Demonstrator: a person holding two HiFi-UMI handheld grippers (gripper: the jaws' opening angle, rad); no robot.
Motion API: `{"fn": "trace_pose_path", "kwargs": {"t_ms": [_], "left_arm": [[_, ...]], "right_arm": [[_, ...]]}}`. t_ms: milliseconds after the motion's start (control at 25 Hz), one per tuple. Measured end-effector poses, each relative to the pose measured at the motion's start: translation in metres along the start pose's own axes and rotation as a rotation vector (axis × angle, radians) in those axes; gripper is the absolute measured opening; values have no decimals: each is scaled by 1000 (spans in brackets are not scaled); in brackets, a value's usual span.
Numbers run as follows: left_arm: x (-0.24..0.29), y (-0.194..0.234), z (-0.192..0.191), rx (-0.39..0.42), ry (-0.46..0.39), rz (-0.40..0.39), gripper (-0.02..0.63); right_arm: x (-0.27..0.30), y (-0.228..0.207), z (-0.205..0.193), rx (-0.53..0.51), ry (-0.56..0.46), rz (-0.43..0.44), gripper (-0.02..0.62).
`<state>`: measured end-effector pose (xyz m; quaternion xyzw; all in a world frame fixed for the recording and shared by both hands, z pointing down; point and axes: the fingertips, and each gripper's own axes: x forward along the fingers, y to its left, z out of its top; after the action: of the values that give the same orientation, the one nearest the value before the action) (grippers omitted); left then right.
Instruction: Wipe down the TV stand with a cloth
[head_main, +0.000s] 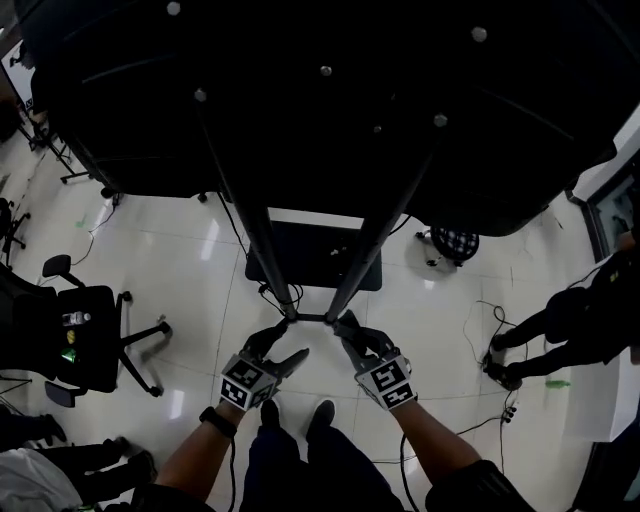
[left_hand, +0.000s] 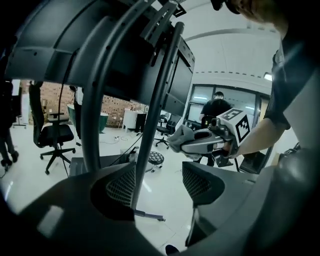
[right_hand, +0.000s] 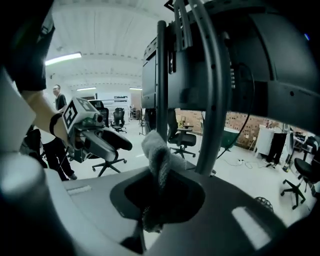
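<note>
Floor: glossy white tile, streaked with reflected light. The flat dark base plate of the TV stand lies on it, mid-frame. A small round checked stool stands near the plate's right end. A black castor chair is off to the left, well apart. Thin cables trail over the tiles at right. One pair of dark shoes is planted at bottom centre, another person's shoes at right. A small green object beyond, too small to identify.
</note>
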<state>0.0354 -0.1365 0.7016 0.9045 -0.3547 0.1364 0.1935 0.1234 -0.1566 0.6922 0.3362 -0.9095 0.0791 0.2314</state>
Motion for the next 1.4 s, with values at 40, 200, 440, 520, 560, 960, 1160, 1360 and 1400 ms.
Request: {"fn": "trace_pose_path", "kwargs": {"t_ms": [40,200,440,520,560,960,1160,1360,1400], "left_arm": [[-16,-6,10,0,-18,11,313],[-72,-37,48,-26,-100,26,311],[-136,-69,90,32,-192,-4,310],[-159,-81,97,55,-209,-17,309],[-170,-89,99,62,-215,-28,310],[-270,-148,70,92,-234,-110,305],[-312,-159,55,51,-247,-126,302],[-334,-166,44,58,-237,-137,302],[-338,-167,45,62,-238,-136,302]], "right_arm": [[-13,3,15,4,-23,-3,23],[-65,20,65,24,-117,-8,23],[-120,63,121,35,-235,-12,23],[-134,87,132,81,-265,-1,23],[-142,99,135,104,-278,-1,23],[-198,197,136,126,-300,-58,23],[-222,238,137,114,-304,-83,21],[-239,266,144,83,-309,-81,21],[-241,269,147,82,-317,-78,21]]}}
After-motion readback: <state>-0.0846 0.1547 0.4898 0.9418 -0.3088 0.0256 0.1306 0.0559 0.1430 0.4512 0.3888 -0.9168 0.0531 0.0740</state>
